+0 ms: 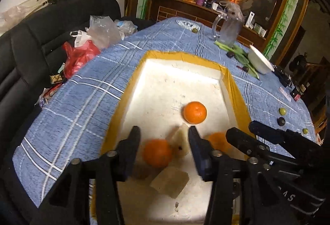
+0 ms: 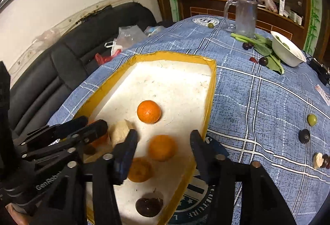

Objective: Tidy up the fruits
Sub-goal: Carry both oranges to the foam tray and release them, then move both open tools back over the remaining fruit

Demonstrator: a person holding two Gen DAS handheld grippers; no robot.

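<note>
Your left wrist camera looks steeply down along its own fingers from just above the near end of the yellow-rimmed white tray [image 1: 134, 72], facing toward the clear pitcher [image 1: 229, 27] at the table's far edge. Your right wrist camera looks down the same way from slightly right of that tray [image 2: 210, 88], equally close. Both views share the tray, the sharp orange [image 1: 195, 112] inside it, the blue checked tablecloth [image 1: 82, 101], and each other's gripper.

orange fruits [image 2: 148, 111] lie in a white tray with a yellow rim [image 2: 210, 88] on blue plaid cloth [image 2: 257, 101].
</note>
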